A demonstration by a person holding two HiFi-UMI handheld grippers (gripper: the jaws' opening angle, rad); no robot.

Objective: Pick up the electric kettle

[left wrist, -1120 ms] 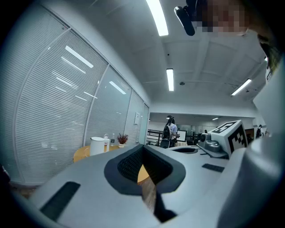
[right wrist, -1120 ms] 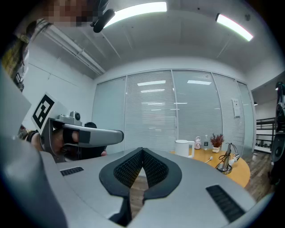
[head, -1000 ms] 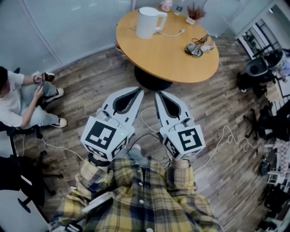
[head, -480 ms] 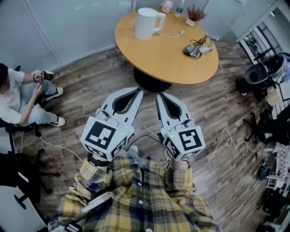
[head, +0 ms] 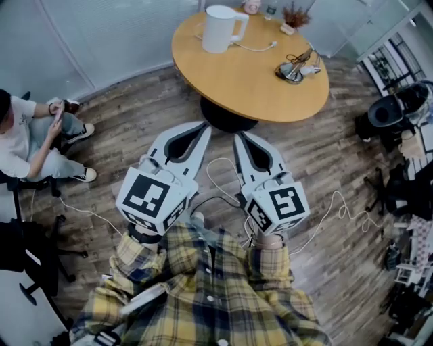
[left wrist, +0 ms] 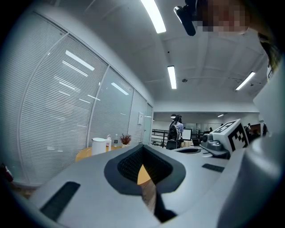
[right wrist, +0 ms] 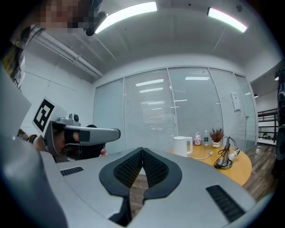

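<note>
The white electric kettle (head: 220,28) stands on the far left part of the round wooden table (head: 250,81), with a white cord trailing to its right. My left gripper (head: 205,127) and right gripper (head: 238,137) are held side by side over the wooden floor, short of the table's near edge, both shut and empty. In the left gripper view the kettle (left wrist: 99,145) is small and far off to the left, beyond the left gripper (left wrist: 141,147). In the right gripper view the kettle (right wrist: 182,146) stands ahead to the right of the right gripper (right wrist: 142,150).
A cable holder with tangled wires (head: 293,70) sits on the table's right side, with a small plant (head: 295,16) and bottles at the back. A person sits on a chair at the left (head: 27,145). White cables (head: 220,182) lie on the floor. Office chairs (head: 389,111) stand at the right.
Both grippers have edged forward toward the table, still shut. The table and kettle sit slightly higher in the head view.
</note>
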